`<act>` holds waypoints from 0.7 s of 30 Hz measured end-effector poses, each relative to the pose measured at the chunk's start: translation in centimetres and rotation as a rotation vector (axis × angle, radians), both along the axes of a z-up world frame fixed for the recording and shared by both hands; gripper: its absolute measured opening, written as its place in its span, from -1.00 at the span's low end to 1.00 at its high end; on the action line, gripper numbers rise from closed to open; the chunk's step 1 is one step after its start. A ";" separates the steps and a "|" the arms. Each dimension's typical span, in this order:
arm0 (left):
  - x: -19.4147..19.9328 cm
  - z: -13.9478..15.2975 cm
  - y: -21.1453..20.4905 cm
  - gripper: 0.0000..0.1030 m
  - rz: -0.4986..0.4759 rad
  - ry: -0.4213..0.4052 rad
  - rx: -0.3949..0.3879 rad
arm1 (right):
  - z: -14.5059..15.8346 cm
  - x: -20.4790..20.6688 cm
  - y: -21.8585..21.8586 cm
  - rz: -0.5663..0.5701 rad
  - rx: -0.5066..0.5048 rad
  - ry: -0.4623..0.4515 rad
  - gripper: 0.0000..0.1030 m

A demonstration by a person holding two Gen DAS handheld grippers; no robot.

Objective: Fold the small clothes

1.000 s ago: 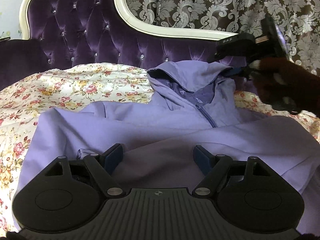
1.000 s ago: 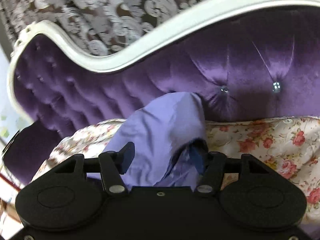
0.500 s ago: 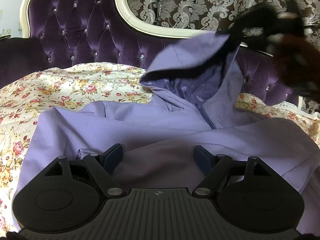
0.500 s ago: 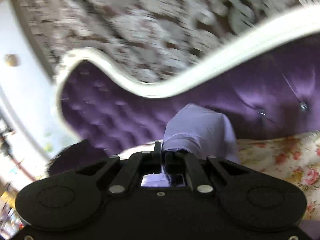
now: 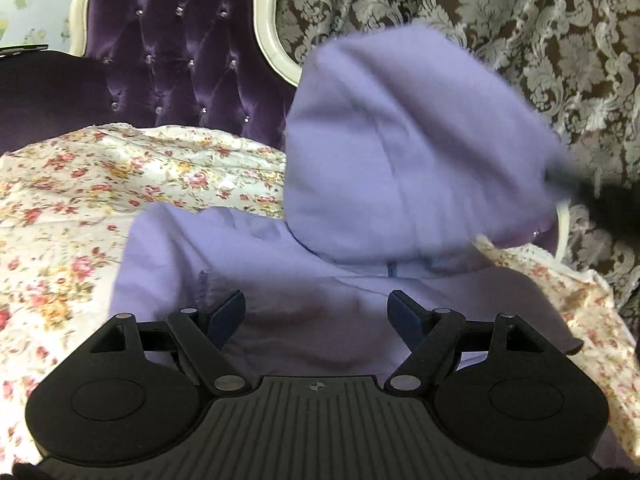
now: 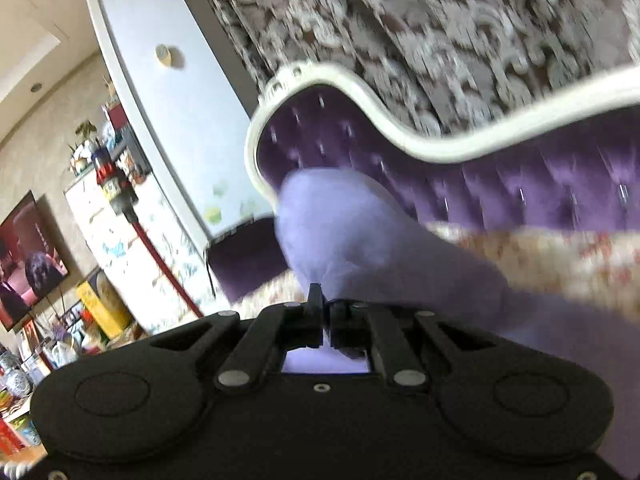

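Behind everything, hanging: brown damask curtain with grey-white leaf scrolls (image 5: 520,40), filling twelve to three o'clock of the left wrist view. Below it, curving across: purple button-tufted velvet sofa back with a cream carved frame (image 5: 172,52), sitting at eleven o'clock there and running from centre toward three o'clock in the right wrist view (image 6: 540,184). Covering the seat: cream floral-print sheet with red and yellow roses (image 5: 100,184), spreading out at nine o'clock.

Lying on that sheet, front up: lilac zip-front hooded sweatshirt (image 5: 320,280), body sitting at the centre and reaching toward six o'clock under the near device. Standing raised off the body and blurred: lilac hood of the sweatshirt (image 5: 400,140), occupying twelve to two o'clock, its far edge being pinched at three o'clock by a dark blurred shape.

Hovering low over the sweatshirt's body: left gripper (image 5: 316,312), fingers (image 5: 228,312) standing wide apart, nothing pressed between them.

Clamping the lilac hood fabric (image 6: 340,232): right gripper (image 6: 325,312), fingers pressed nearly together with cloth bunching out ahead at twelve o'clock and showing through the gap behind them.

Showing at nine o'clock of the right wrist view, blurred: wall-mounted television screen (image 6: 28,256) and cluttered shelving.
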State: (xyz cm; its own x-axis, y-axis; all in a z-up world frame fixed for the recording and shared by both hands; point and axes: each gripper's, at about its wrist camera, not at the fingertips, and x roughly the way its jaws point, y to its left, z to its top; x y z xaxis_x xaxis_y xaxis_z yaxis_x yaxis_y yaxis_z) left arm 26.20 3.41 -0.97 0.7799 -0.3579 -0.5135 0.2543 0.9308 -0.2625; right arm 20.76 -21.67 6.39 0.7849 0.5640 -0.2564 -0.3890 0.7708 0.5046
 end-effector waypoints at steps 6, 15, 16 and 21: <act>-0.9 1.0 1.2 0.51 0.025 -0.009 0.005 | -4.5 -1.6 0.1 -0.024 -0.122 0.133 -0.75; -1.0 1.6 2.2 0.51 0.031 -0.002 -0.006 | -1.5 -4.6 -0.4 -0.080 -0.292 0.116 0.39; -0.9 1.6 2.2 0.51 0.033 -0.004 -0.009 | -0.9 -5.3 -0.3 -0.078 -0.293 0.097 0.39; -0.6 1.4 1.7 0.51 0.017 0.010 -0.013 | 2.9 -4.1 1.8 -0.065 -0.426 -0.020 0.94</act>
State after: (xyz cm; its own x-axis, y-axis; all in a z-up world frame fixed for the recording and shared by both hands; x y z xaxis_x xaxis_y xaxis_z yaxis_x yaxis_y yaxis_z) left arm 25.62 5.13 0.39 0.7811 -0.3508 -0.5166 0.2353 0.9317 -0.2767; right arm 16.69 -19.84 9.25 0.8225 0.3603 -0.4401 -0.3390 0.9319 0.1293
